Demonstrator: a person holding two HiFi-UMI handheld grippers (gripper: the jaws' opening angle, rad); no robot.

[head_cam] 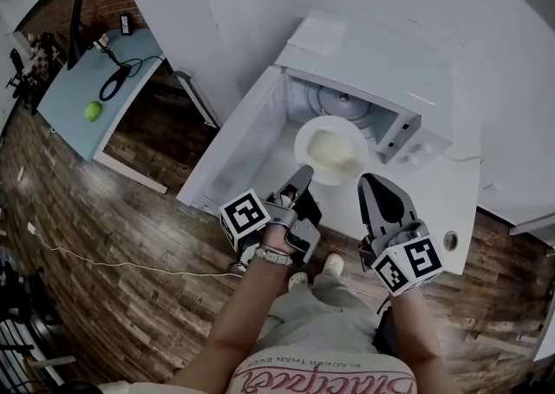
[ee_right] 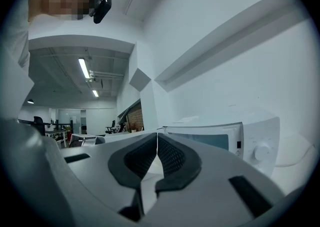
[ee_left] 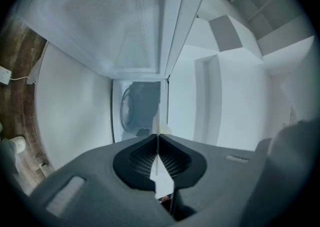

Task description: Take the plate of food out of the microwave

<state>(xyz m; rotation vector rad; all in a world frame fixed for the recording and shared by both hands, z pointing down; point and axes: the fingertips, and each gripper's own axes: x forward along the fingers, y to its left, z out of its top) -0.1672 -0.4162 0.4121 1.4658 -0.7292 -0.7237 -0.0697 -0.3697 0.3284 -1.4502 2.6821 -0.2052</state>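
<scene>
- Microwave (head_cam: 408,80) door open; plate (head_cam: 334,156) w/ food at cavity mouth, not yet clear of it.
- L gripper (head_cam: 300,179) pinched on plate rim; R gripper (head_cam: 375,182) closed, empty.
- Remaining: draw plate fully out.

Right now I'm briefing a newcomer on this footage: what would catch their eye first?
The white microwave stands at the centre of the head view, its door swung wide open. At its mouth is a round white plate of pale food, with the left gripper and the right gripper on either side, tongs shut on its rim. Far left, a small green ball lies on a pale blue table.
</scene>
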